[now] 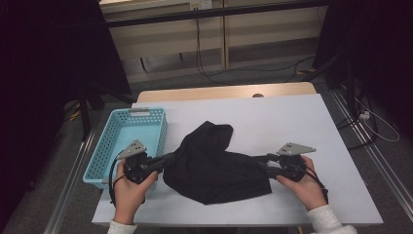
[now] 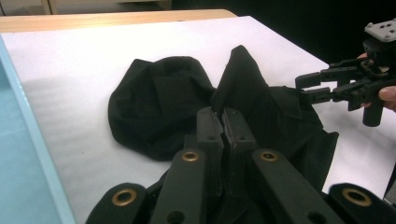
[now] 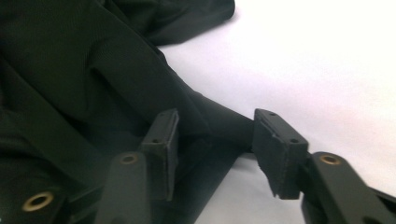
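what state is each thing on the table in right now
black garment: crumpled, lying on the white sheet, one edge pinched
left hand-held gripper: shut on the garment's edge
right hand-held gripper: jaws apart, cloth between them, pads not pressing on it
blue basket: upright at the table's left edge, nothing visible inside

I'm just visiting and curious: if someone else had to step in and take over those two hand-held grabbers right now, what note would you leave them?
Left gripper: shut on a fold of the black garment, at its left edge.
Right gripper: jaws apart, the garment's right edge lying between them, pads not pressing.
The garment lies crumpled mid-table on the white sheet; the blue basket sits left of it.
Done: one side gripped.
Left, likely: grip the right side, then spread or fold it, perhaps for the basket.
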Motion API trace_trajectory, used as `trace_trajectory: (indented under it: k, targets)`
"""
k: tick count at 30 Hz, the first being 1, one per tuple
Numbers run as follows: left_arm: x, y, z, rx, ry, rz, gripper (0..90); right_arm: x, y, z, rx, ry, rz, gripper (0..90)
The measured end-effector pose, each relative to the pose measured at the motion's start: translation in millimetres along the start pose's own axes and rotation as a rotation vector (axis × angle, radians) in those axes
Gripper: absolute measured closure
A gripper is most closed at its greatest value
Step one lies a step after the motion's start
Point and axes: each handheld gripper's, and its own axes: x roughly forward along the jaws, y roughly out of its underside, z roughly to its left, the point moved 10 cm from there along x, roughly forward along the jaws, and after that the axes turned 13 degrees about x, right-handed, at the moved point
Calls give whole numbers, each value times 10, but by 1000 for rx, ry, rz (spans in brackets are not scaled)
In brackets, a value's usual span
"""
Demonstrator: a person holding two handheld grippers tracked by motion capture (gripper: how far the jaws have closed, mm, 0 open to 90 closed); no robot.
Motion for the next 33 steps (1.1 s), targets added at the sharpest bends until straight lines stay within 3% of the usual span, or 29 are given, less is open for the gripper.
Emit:
trace_trajectory:
  k: [5, 7, 9, 10, 15, 19, 22, 28, 33]
  targets:
    - [-70, -25, 44, -7, -3, -21, 872, 118, -2, -35, 22, -2, 8, 530]
    - [-78, -29, 47, -10, -2, -26, 872, 171, 24, -36, 9, -6, 28, 640]
    - [-71, -22, 45, -10, 0, -23, 873, 197, 53, -37, -15, 4, 48, 847]
    - [-66, -20, 42, -11, -1, -23, 873, 196, 55, -32, -12, 1, 52, 883]
    - [-77, -35, 47, -8, -6, -34, 874, -28, -126, -96, 34, 8, -19, 890]
    - [-57, -68, 20, -3, 0, -47, 875, -279, -267, -139, 47, 0, -84, 888]
    - [-26, -82, -19, 9, 8, -43, 875, -391, -316, -156, 49, -6, -102, 887]
    - [163, 17, -91, 20, 20, 1, 875, -429, -221, -259, 60, 29, -65, 884]
    - [215, 94, -40, 5, 0, 23, 875, -268, -59, -300, 75, 33, -28, 864]
